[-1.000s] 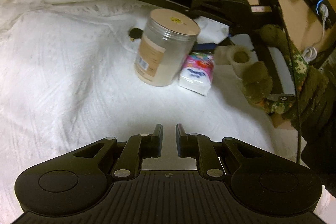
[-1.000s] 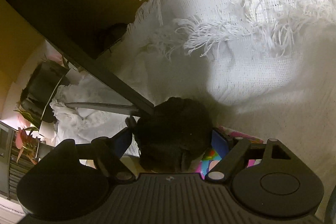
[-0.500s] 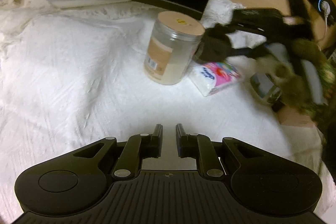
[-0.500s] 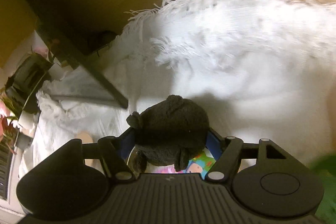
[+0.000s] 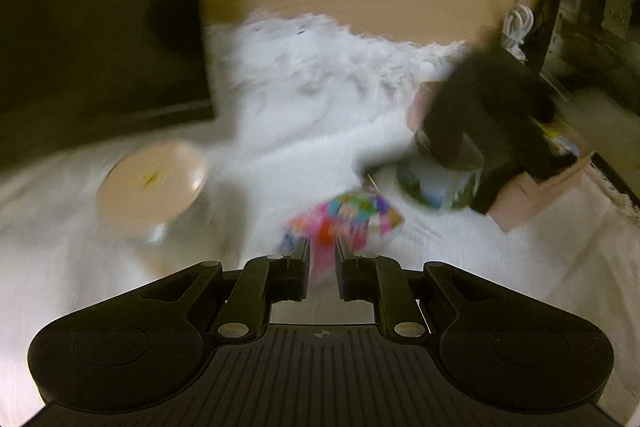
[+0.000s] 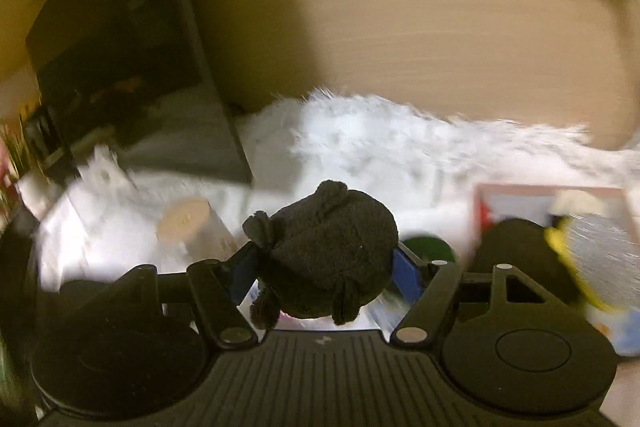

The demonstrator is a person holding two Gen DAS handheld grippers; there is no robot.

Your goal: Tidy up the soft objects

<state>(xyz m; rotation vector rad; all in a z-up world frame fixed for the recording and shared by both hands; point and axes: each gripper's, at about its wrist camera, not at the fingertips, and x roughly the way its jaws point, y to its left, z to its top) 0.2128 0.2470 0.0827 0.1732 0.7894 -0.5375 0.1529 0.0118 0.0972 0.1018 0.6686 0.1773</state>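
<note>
Jaws of your right gripper (image 6: pixel 324 267) pinch the dark fuzzy plush toy (image 6: pixel 326 259); your left gripper (image 5: pixel 322 259), nearly closed, holds nothing above the white woven cloth (image 5: pixel 248 131).

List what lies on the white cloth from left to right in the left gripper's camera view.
Jar with a tan lid → colourful tissue pack → printed tin → pink box.

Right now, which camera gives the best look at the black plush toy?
The right wrist view. The plush sits centred and fairly sharp between the right tongs, whose pads press its sides. In the left wrist view it is only a dark, motion-blurred mass at the right, above a pink box.
</note>
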